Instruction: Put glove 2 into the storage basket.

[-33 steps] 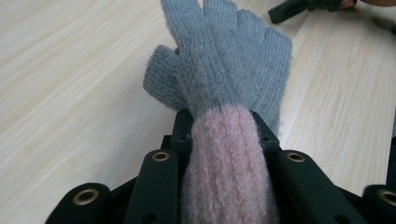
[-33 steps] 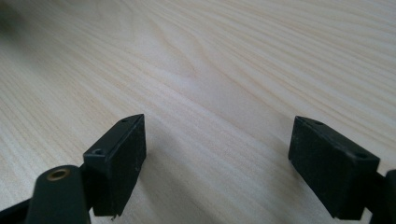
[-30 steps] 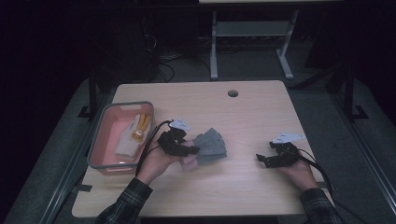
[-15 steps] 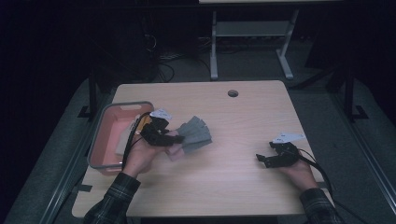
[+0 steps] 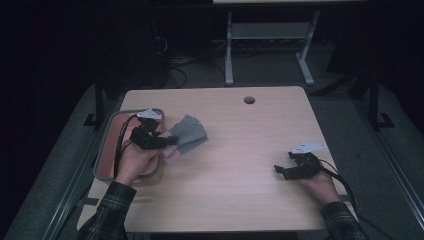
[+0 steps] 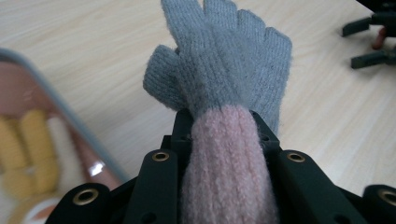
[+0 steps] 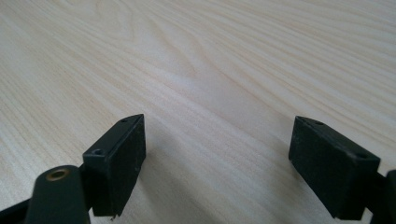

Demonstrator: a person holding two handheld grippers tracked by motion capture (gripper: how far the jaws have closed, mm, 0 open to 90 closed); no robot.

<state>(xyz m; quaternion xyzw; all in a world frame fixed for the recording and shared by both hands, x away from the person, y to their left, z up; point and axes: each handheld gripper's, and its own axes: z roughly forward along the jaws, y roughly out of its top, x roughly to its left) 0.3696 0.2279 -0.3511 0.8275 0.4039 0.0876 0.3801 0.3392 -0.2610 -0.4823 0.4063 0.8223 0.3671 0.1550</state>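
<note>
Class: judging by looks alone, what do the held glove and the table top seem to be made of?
Glove: knitted yarn, likely wool or acrylic; fuzzy ribbed stitches, grey hand, pink cuff, clamped in the left gripper.
Table: pale wood or wood-look laminate; fine printed-looking grain, smooth matte sheen.

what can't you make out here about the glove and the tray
- Glove cuff: left gripper view, sunk between the left gripper jaws.
- Yellow items in the tray: left gripper view, blurred and cut by the edge.
- Tray contents: high view, covered by the person's left hand.
</note>
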